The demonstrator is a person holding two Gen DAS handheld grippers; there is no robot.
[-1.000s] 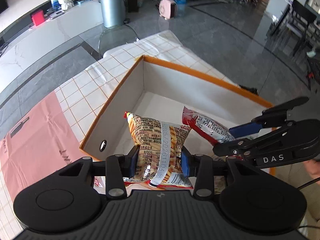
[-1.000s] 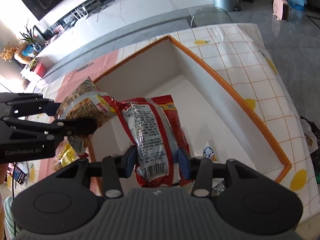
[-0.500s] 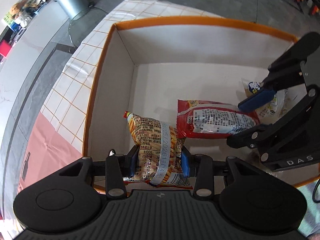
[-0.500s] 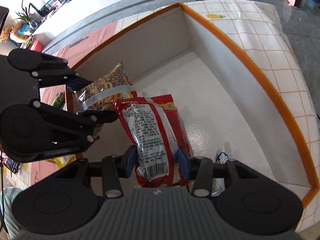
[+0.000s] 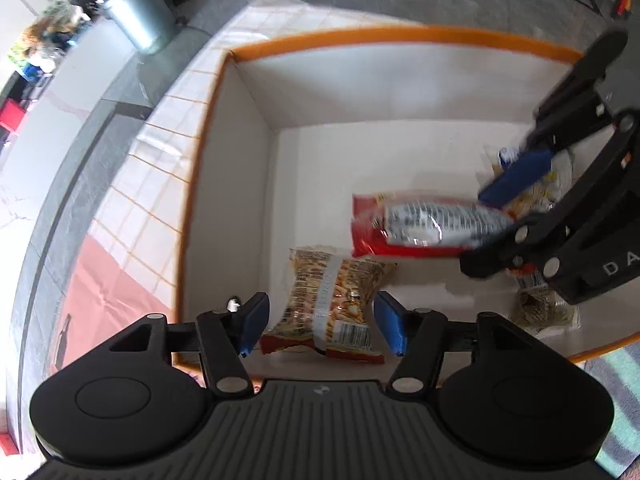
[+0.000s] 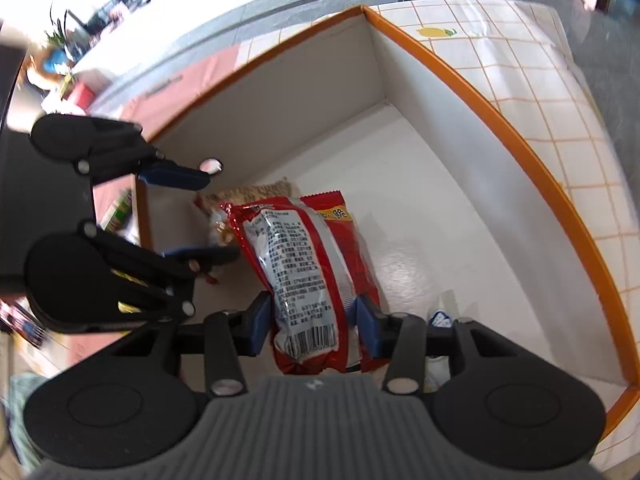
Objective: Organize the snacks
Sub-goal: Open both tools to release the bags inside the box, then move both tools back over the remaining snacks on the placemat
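Observation:
A white box with an orange rim [image 5: 208,120] [image 6: 520,148] stands on the table, and both grippers reach down into it. My left gripper [image 5: 320,322] [image 6: 196,216] has its jaws opening. The yellow-brown snack packet [image 5: 332,300] lies on the box floor between the blue pads [image 5: 254,320], with a gap on each side. My right gripper [image 6: 316,324] [image 5: 500,220] is shut on a red and silver snack packet [image 6: 304,264] [image 5: 412,224], held just above the floor. In the right wrist view this packet hides most of the yellow-brown packet [image 6: 256,192].
Small snack packets [image 5: 544,312] [image 6: 440,316] lie in the box's near right corner under the right gripper. The box sits on a white cloth with an orange grid [image 5: 160,184] [image 6: 520,60], beside a pink mat [image 5: 104,292]. A metal bin [image 5: 140,12] stands on the floor beyond.
My left gripper sank into the box and let go of the yellow-brown packet, which now lies on the floor. The right gripper came lower and nearer, still gripping the red packet.

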